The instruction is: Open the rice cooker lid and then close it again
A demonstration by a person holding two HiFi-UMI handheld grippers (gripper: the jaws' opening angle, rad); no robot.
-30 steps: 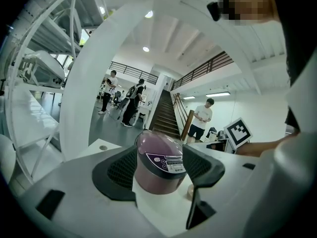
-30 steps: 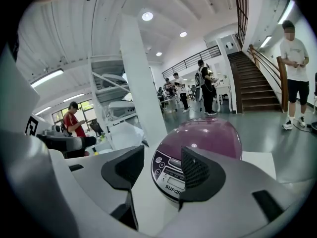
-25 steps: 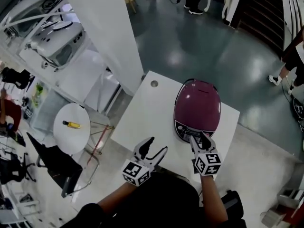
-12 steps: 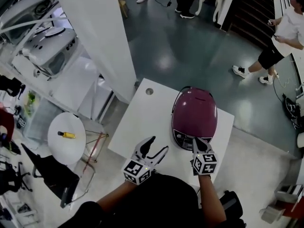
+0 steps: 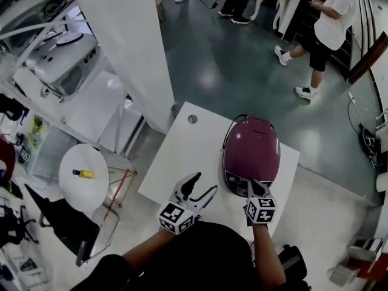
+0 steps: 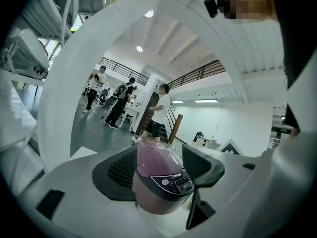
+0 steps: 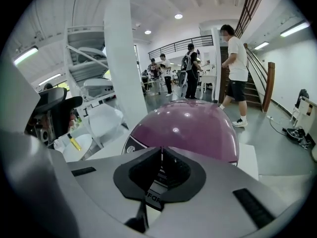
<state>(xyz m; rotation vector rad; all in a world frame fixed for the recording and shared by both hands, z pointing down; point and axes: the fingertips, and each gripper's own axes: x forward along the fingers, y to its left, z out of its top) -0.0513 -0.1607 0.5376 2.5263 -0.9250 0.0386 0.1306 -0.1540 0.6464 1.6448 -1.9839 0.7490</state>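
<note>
A purple rice cooker (image 5: 251, 150) stands with its lid down on the right part of the white table (image 5: 182, 156). My right gripper (image 5: 253, 185) is shut with nothing between its jaws. Its tips point down at the cooker's dark front control panel (image 5: 239, 182); whether they touch it I cannot tell. In the right gripper view the closed jaws (image 7: 161, 155) sit just before the cooker's dome (image 7: 193, 125). My left gripper (image 5: 204, 183) hangs open over the table, left of the cooker. In the left gripper view the cooker (image 6: 158, 180) shows beyond my open left gripper (image 6: 159, 158), apart from it.
A white pillar (image 5: 127, 47) rises behind the table's left corner. A small round table (image 5: 83, 173) bearing a yellow object and a black chair (image 5: 66, 214) stand to the left. White machines (image 5: 57, 56) fill shelves at far left. A person (image 5: 324, 23) walks across the floor behind.
The right gripper's jaws, spread a second ago, have shut, and it has sunk toward the cooker's front panel. The left gripper has shifted slightly. A person has walked into view at the back right.
</note>
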